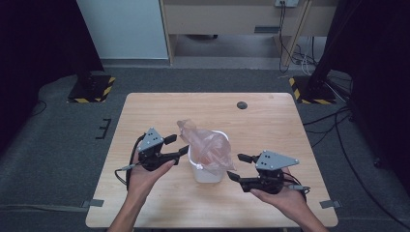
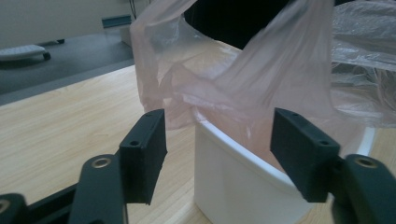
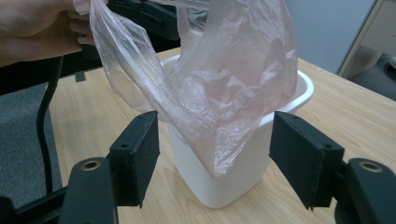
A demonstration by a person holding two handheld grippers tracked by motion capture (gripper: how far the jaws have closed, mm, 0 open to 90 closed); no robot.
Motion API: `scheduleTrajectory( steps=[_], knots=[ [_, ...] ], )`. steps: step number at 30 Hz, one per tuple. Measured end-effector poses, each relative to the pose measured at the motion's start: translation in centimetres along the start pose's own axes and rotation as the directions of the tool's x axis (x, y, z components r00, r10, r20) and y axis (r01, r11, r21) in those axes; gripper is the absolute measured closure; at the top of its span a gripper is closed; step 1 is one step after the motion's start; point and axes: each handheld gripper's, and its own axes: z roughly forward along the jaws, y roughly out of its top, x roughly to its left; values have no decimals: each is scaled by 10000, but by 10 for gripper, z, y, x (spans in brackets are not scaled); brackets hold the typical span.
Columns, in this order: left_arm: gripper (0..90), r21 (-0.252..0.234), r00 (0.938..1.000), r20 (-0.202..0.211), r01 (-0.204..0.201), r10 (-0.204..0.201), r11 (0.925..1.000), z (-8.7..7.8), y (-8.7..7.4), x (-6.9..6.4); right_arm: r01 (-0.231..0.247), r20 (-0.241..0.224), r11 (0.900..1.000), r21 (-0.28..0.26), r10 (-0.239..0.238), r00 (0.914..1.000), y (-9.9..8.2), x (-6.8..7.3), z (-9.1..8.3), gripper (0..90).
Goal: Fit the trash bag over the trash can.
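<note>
A: Pink film bag [image 1: 207, 145] sits in the white bin [image 1: 209, 171] at table centre, its loose top leaning toward 11 o'clock. Nearer gripper?

B: Left gripper [image 1: 176, 146], at the bin's 9 o'clock, just beside the bag. Right gripper [image 1: 241, 166] waits at 4 o'clock. Both jaws stand apart, holding nothing.

A: Hidden?

B: Bin interior, behind film.

The wooden table [image 1: 270, 130] carries a small dark round spot [image 1: 241, 105] near its far edge. Beyond the table's far corners stand two black bases with yellow-black hazard stripes [image 1: 92, 87] [image 1: 309, 89]. Cables [image 1: 295, 55] trail behind it.
</note>
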Motion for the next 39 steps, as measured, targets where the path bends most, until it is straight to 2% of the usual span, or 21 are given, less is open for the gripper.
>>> scheduleTrajectory(
  steps=[5,11,19,27,32,37,39],
  knots=[
    [249,-292,9997,232,-35,42,9996,1,2,-1,-90,6,10000,-43,90,10000,2,-2,-1,334],
    [242,-505,9985,533,-109,136,9987,3,4,-4,-169,-7,9998,-60,169,9999,4,-3,-1,336],
    [250,-385,9986,463,-232,250,9990,4,5,-5,-175,-62,9996,-209,174,9998,11,-4,-5,319],
    [236,-554,9996,287,-16,32,9985,2,6,0,-232,40,9993,-286,233,9997,18,-5,-9,294],
    [233,-580,9994,329,-94,113,9983,2,9,-1,-197,166,9990,-393,204,9997,30,-8,-3,278],
    [232,-597,9989,429,-176,202,9981,3,10,-2,73,115,9992,-391,-68,9999,43,-8,11,252],
    [229,-589,9990,350,-244,265,9980,3,11,-3,181,119,9994,-301,-178,9998,47,-8,17,243]
  ],
)
